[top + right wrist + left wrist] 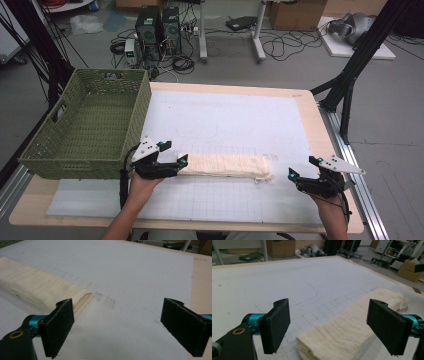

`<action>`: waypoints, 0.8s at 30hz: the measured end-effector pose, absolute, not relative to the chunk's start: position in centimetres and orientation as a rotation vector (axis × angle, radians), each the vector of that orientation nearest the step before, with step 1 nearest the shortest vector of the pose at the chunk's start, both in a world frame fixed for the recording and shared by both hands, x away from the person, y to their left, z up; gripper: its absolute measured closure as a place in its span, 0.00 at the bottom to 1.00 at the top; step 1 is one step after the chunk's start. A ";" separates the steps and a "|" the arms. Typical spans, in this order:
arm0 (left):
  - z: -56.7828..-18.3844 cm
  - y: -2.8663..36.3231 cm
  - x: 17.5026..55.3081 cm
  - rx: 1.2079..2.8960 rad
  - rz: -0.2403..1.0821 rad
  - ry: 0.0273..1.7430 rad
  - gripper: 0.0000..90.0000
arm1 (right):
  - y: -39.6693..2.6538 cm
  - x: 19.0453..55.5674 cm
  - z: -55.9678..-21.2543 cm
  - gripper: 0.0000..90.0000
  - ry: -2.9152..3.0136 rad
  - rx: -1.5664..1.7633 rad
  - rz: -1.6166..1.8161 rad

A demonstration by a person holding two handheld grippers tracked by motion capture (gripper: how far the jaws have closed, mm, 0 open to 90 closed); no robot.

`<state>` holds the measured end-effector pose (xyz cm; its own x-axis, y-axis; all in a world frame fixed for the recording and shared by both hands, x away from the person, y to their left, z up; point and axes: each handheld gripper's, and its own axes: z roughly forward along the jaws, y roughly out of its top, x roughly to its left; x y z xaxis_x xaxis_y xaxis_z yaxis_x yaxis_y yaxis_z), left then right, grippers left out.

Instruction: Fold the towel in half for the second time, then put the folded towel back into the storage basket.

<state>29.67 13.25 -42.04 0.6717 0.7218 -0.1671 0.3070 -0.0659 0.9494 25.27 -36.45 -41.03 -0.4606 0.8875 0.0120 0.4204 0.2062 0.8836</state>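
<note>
While both forearms enter over the near edge of the bench [30, 207], each hand carries one hand-held gripper above the white gridded mat [225, 200].

Left hand-held gripper [172, 157]: near the near-left part of the mat, just in front of the basket. Jaws spread wide, nothing pinched. In the left gripper view the folded cloth's end lies on the mat between and below the two black pads [274, 328], and neither pad presses on it. From the high view, the gripper tips sit at the cloth's left end; contact cannot be told.

Right hand-held gripper [300, 167]: near the near-right corner of the mat, close to the right edge of the bench. Jaws spread wide, bare mat between the pads. It stands apart from the cloth's right end, with a clear gap in the high view.

Folded cloth [225, 166]: cream, textured, folded into a long narrow strip. It lies flat on the mat, parallel to the near edge of the bench, between the two grippers. A small tag or thread end shows at its right end.

Green woven basket [90, 125]: on the left side of the bench, overhanging the left edge, touching the mat's left margin. Interior looks empty. It is close to the cloth's left end but not touching it.

Far half of the mat: faint pencil curve [200, 132] and grid lines.
</note>
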 end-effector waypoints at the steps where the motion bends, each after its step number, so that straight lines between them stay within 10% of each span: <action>1: -42.0 13.3 29.8 1.653 0.419 0.851 0.21 | -36.4 25.3 -41.0 0.12 1.973 1.215 1.206; 24: -42.0 13.6 30.1 1.663 0.417 0.866 0.22 | -35.6 25.4 -40.9 0.12 1.986 1.165 1.197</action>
<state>30.06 13.64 -41.97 0.6634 0.7284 -0.1712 0.3204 -0.0699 0.9447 25.35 -35.58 -40.92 -0.4805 0.8769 -0.0140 0.3974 0.2319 0.8878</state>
